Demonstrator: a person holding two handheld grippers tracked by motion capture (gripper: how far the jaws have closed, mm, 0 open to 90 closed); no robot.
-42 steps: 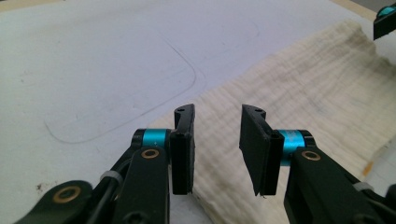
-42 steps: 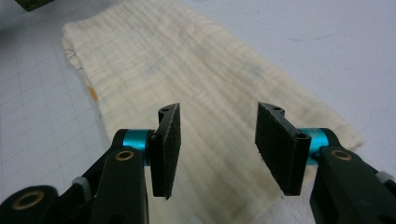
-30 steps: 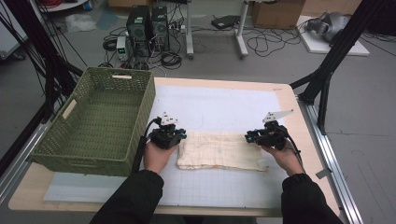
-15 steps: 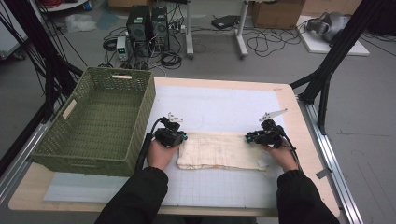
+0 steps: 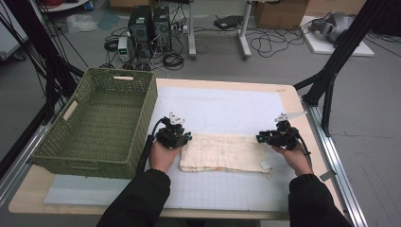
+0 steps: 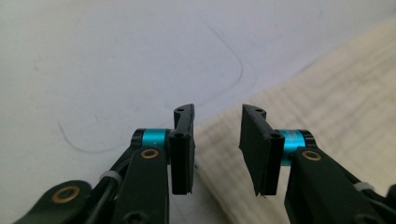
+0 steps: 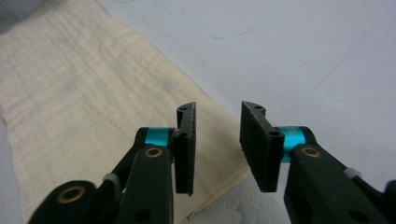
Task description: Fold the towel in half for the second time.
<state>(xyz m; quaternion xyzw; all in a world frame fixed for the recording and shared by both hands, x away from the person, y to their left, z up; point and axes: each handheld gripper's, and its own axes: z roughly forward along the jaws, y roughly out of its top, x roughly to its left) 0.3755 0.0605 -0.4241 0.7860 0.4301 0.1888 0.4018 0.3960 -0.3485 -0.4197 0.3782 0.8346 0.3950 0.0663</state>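
Observation:
A folded cream cloth [image 5: 222, 152] lies flat on the white mat, near the table's front. My left gripper [image 5: 187, 137] is at the cloth's far left corner, jaws open, with the cloth's edge [image 6: 219, 140] running between them. My right gripper [image 5: 260, 139] is at the cloth's far right corner, also open, and the cloth's edge [image 7: 212, 121] passes under the gap between its jaws. Neither gripper holds anything. A small white tag [image 5: 265, 165] shows at the cloth's near right corner.
A green woven basket [image 5: 71, 142], empty, stands on the table's left side right beside my left hand. The white gridded mat [image 5: 222, 106] stretches bare behind the cloth. Black frame legs [image 5: 331, 80] rise off the right table edge.
Both grippers have shifted slightly along the cloth's far edge, the left one a little right and down toward the corner. The cloth lies as before.

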